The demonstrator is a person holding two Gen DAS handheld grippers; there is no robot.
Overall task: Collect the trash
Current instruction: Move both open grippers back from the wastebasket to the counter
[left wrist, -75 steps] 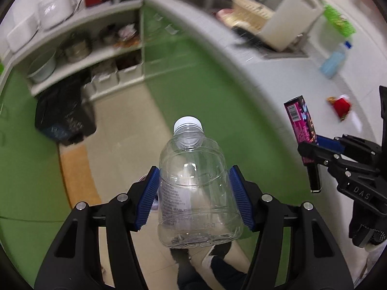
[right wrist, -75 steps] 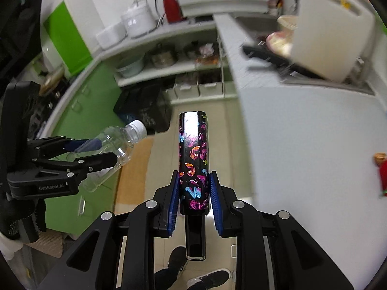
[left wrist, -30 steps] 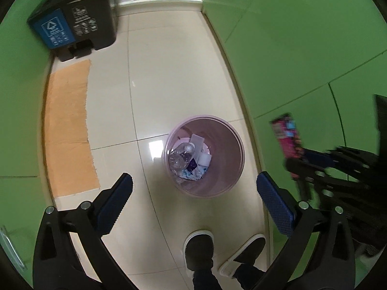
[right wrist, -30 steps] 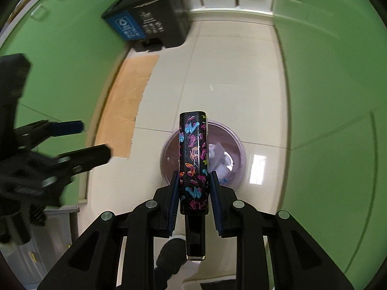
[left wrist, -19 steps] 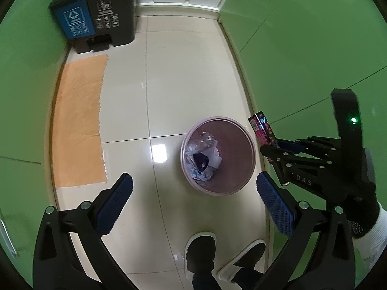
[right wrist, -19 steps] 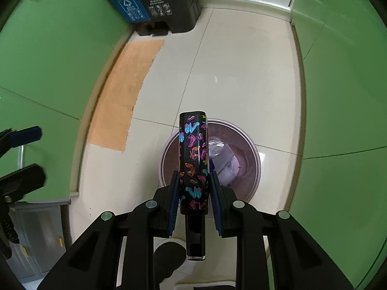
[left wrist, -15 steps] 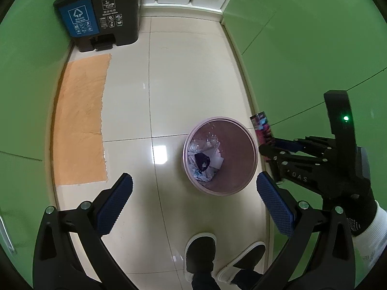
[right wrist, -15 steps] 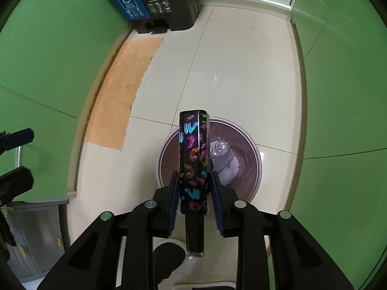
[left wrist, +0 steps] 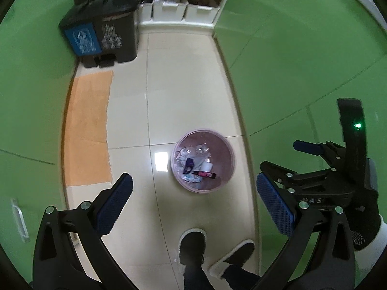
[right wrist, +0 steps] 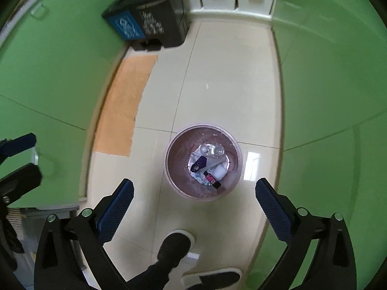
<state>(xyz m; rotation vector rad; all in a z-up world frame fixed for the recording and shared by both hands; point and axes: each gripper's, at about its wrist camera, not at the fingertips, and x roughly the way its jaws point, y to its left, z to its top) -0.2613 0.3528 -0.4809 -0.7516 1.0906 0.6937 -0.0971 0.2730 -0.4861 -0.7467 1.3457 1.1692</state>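
Both tools pointed steeply down at the floor. The left gripper point(left wrist: 193, 203) stood wide apart and empty; the right gripper point(right wrist: 193, 204) was opening, nothing between its pads. Below, the patterned box point(right wrist: 212, 180) and clear bottle point(right wrist: 212, 149) lay in the pink bin point(right wrist: 169, 169) on cream tiles point(left wrist: 183, 77). Farther off stood a black recycling bin point(left wrist: 104, 24) between green cabinets point(left wrist: 302, 55).

Pink bin point(right wrist: 237, 181), orange mat point(right wrist: 123, 111)

An orange mat point(left wrist: 88, 130) lies on the tiled floor point(left wrist: 188, 84) near white storage boxes point(left wrist: 180, 10)
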